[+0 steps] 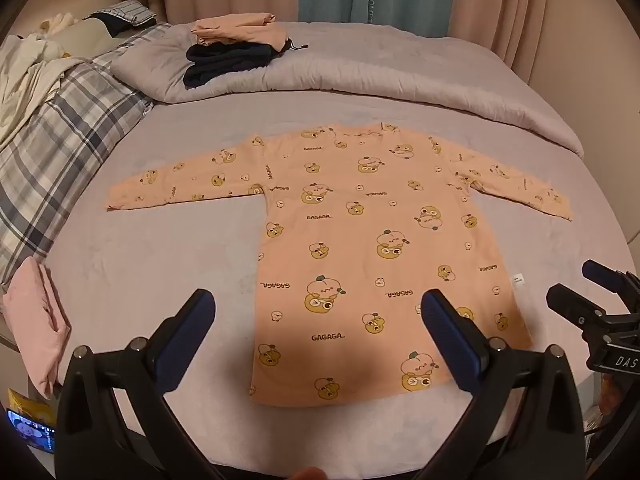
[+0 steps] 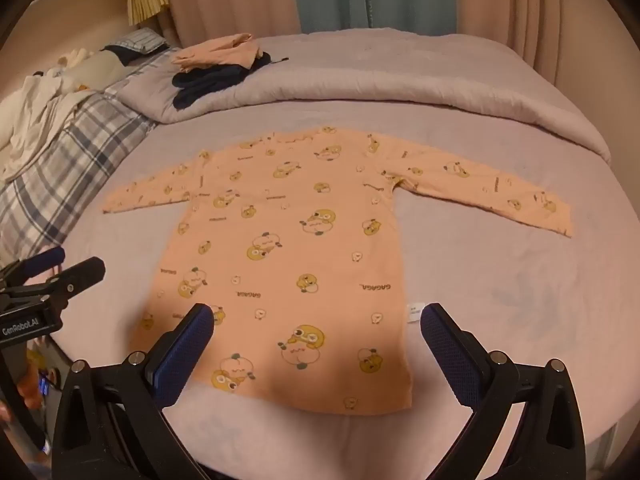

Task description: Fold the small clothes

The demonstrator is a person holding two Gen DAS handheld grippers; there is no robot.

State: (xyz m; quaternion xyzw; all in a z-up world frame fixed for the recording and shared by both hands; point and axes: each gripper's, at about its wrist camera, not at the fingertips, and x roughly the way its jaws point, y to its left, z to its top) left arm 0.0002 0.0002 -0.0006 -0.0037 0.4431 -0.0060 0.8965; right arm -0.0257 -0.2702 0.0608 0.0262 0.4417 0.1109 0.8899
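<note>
"GAGAGA" lettering and cartoon fruit cover the peach shirt (image 1: pixel 372 248), spread flat mid-frame on a soft lilac bed (image 1: pixel 140 272). Left gripper (image 1: pixel 318 316) and right gripper (image 2: pixel 316 328), marked "GenRobot.AI", hang wide and empty, blue ribbed pads over its hem.

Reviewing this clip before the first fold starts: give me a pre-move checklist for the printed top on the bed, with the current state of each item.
1. Printed top lies flat, body unfolded: ok.
2. Both sleeves spread out to the sides: ok.
3. Left tongs open, nothing held: ok.
4. Right tongs open, nothing held: ok.
5. Bed sheet around the top free of other items: ok; folded pink cloth sits apart at the edge.
6. Tongs touching the fabric: cannot tell.
</note>
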